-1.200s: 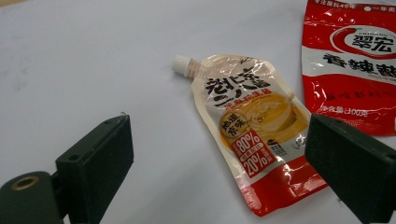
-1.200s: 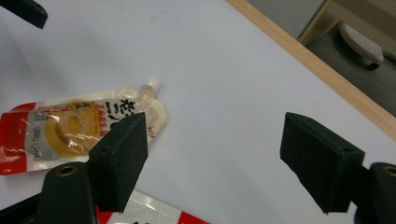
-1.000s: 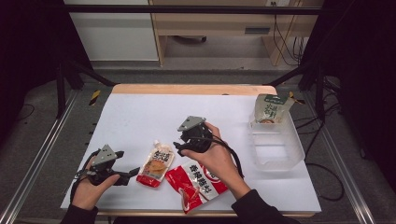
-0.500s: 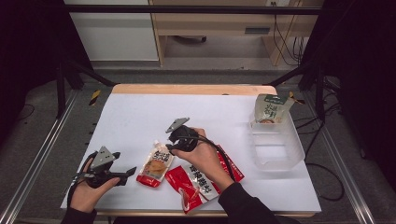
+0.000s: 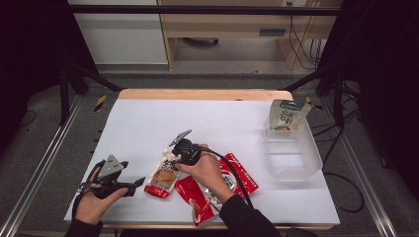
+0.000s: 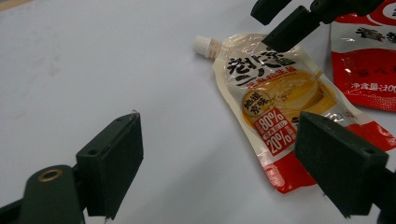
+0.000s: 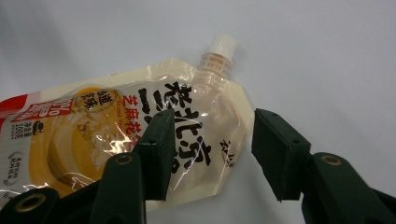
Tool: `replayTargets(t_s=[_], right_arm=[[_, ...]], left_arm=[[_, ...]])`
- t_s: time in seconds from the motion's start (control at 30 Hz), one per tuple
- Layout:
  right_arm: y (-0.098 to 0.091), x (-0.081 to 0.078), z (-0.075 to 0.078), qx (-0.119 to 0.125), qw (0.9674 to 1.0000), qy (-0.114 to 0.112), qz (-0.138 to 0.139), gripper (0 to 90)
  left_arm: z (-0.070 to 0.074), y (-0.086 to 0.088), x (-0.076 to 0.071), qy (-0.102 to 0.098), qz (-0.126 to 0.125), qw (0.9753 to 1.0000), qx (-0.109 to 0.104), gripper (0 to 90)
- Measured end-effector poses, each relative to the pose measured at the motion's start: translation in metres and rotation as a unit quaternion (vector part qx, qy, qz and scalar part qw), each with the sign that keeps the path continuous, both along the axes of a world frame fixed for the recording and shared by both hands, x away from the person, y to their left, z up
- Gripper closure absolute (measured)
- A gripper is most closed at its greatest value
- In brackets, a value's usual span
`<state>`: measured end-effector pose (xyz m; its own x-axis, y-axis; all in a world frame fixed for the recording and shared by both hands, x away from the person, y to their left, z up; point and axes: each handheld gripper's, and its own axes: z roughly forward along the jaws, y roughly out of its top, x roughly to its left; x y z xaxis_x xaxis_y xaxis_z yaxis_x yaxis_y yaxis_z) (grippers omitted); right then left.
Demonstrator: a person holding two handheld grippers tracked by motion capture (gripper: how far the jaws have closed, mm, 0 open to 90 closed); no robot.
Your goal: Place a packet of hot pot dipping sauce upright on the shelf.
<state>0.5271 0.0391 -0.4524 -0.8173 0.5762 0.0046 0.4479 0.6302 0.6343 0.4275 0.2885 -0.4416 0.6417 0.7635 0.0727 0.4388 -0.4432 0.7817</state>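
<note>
A yellow spout pouch (image 5: 160,180) with a white cap lies flat on the white table, front left of centre. My right gripper (image 5: 170,159) has come down onto its top end. In the right gripper view the pouch (image 7: 93,140) has its upper corner between the jaws of my right gripper (image 7: 215,116); they have just been closing, and the pads stand clear of the foil. My left gripper (image 5: 137,182) rests low to the left, pointing at the pouch (image 6: 275,93). The left gripper (image 6: 217,126) has narrowed its jaws slightly, still wide with nothing between them.
Two red pouches (image 5: 239,177) (image 5: 197,202) lie under and beside the right forearm. A clear plastic tub (image 5: 309,158) stands at the right, with a green-and-white pouch (image 5: 286,116) upright at its far end. The table's front edge is close to both hands.
The right hand has dropped down and to the left onto the yellow pouch, and its jaws have narrowed. The left hand has stayed where it was.
</note>
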Motion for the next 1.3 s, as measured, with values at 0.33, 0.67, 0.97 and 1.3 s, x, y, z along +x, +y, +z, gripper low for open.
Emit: replayTargets(t_s=[0.33,0.67,0.97,1.3], right_arm=[[-0.005,-0.002,-0.010,0.004,0.9998,0.013,-0.016,48.2],[-0.007,-0.004,-0.014,0.006,0.9995,0.026,-0.019,51.9],[-0.006,-0.008,-0.013,-0.005,0.9996,0.020,-0.022,65.5],[-0.001,-0.012,-0.008,-0.003,1.0000,-0.004,-0.004,87.0]], left_arm=[[0.000,0.000,0.000,0.001,-0.002,1.0000,-0.001,15.8],[0.000,-0.001,0.000,0.003,-0.005,1.0000,0.002,15.9],[0.000,-0.002,0.000,0.003,-0.006,1.0000,0.002,15.9],[0.000,-0.002,0.000,0.003,-0.007,1.0000,0.000,16.0]])
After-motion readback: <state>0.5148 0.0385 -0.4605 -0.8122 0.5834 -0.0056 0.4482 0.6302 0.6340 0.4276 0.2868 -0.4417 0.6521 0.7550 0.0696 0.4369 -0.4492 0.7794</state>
